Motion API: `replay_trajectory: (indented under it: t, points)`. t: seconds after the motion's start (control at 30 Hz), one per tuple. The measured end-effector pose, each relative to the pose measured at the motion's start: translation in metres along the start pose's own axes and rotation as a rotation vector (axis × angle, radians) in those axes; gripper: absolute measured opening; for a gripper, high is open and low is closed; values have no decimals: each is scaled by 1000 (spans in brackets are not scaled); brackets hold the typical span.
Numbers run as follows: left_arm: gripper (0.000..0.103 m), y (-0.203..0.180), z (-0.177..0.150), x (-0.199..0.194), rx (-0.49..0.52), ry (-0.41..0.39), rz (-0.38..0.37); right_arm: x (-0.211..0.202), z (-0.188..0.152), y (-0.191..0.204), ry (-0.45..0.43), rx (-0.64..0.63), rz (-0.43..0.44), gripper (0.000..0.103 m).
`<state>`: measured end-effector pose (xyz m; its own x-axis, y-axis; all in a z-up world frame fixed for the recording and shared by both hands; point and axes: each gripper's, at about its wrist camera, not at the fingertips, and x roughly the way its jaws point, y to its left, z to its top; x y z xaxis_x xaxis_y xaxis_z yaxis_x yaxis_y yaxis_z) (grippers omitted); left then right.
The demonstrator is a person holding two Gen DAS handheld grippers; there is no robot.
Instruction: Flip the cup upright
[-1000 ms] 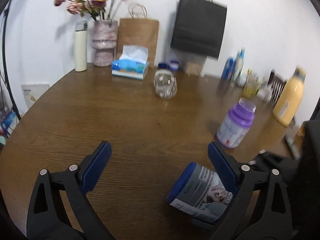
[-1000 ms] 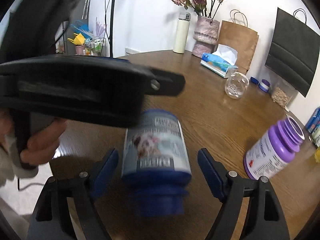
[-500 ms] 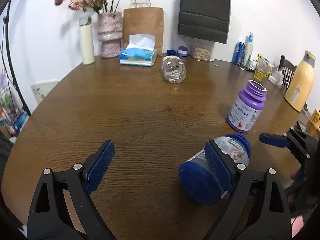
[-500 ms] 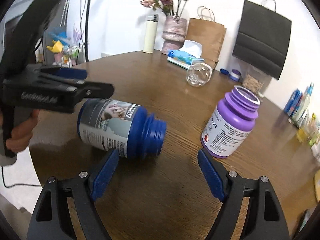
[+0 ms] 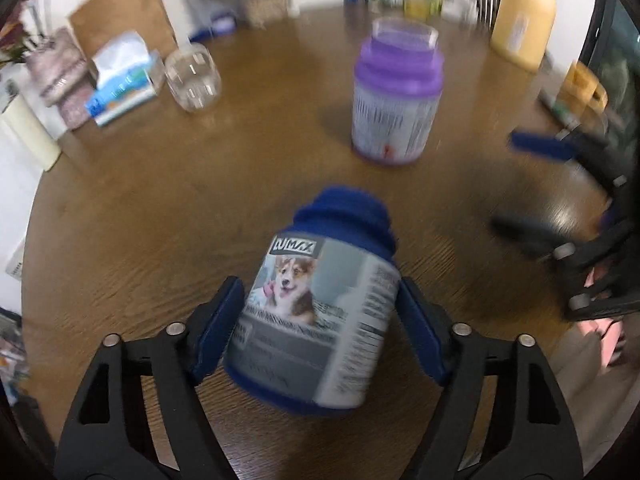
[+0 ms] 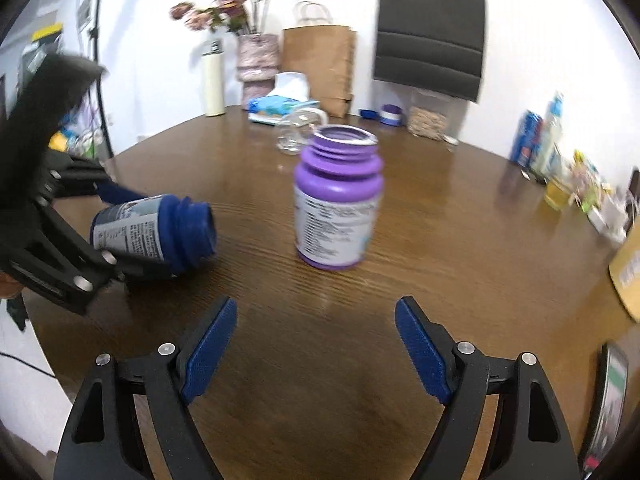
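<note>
A blue jar with a dog label (image 5: pixel 316 312) lies tilted on its side on the round wooden table (image 5: pixel 160 208). My left gripper (image 5: pixel 320 324) is shut on its body, one pad on each side. The right wrist view shows the jar (image 6: pixel 156 232) at the left, open mouth pointing right, held by the left gripper (image 6: pixel 64 248). My right gripper (image 6: pixel 316 344) is open and empty over the table's near part, short of an upright purple jar (image 6: pixel 336 200). A clear glass cup (image 5: pixel 194 76) lies on its side farther back.
At the table's back stand a tissue box (image 6: pixel 280 106), a vase of flowers (image 6: pixel 256 64), a white bottle (image 6: pixel 213 80), a brown paper bag (image 6: pixel 320 56) and a black bag (image 6: pixel 430 36). Bottles and a yellow jug (image 5: pixel 522 16) line the right side.
My left gripper has swung right and closed on the blue jar. My right gripper has drawn back to the right, away from the jar, and now faces the purple jar.
</note>
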<state>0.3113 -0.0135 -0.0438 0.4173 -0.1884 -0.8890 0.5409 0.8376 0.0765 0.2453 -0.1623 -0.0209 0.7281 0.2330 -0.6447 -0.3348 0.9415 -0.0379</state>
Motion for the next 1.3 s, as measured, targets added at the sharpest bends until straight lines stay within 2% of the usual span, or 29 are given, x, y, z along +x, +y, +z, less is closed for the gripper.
replay_trajectory:
  t: [0.03,0.07,0.13,0.23,0.33,0.4,0.5,0.57,0.63,0.7,0.83,0.9,0.93,0.97,1.0,1.07,1.17,1.3]
  points:
    - [63,-4,1,6,14,29,7,-2,-2,-2,-1,9,-1,86]
    - [61,-6,2,9,22,29,9,-3,-3,-3,-2,9,-9,86]
    - [61,-5,3,8,7,-19,15,-6,-4,-7,-10,2,-19,86]
    - [61,1,5,-12,-55,-136,3,-15,2,-15,-43,5,-15,86]
    - [61,9,10,-45,-104,-317,30,-26,20,-21,-98,11,31,86]
    - [61,13,16,-65,-133,-441,37,-34,39,-23,-143,16,101,86]
    - [61,23,24,-93,-178,-627,30,-47,79,-32,-236,66,283,86]
    - [61,27,31,-101,-184,-700,93,-48,113,-39,-283,122,441,86]
    - [61,34,39,-107,-200,-769,128,-39,142,-41,-287,151,550,86]
    - [61,40,44,-112,-195,-836,137,-25,170,-37,-267,153,633,86]
    - [60,38,53,-112,-113,-940,271,18,215,-24,-152,166,779,85]
    - [60,40,52,-113,-94,-969,299,37,229,-18,-103,184,871,85]
    - [60,43,55,-111,-96,-973,303,46,233,-17,-83,200,897,83]
    - [60,44,57,-110,-102,-964,298,54,235,-14,-62,209,921,70]
    - [60,49,60,-107,-121,-954,290,61,238,-12,-52,216,947,70]
    - [60,58,63,-103,-155,-940,241,62,240,-4,-68,159,879,70]
    - [60,67,64,-96,-167,-903,202,52,236,22,-143,-42,663,70]
    - [60,73,63,-82,-195,-862,146,51,225,48,-217,-242,464,70]
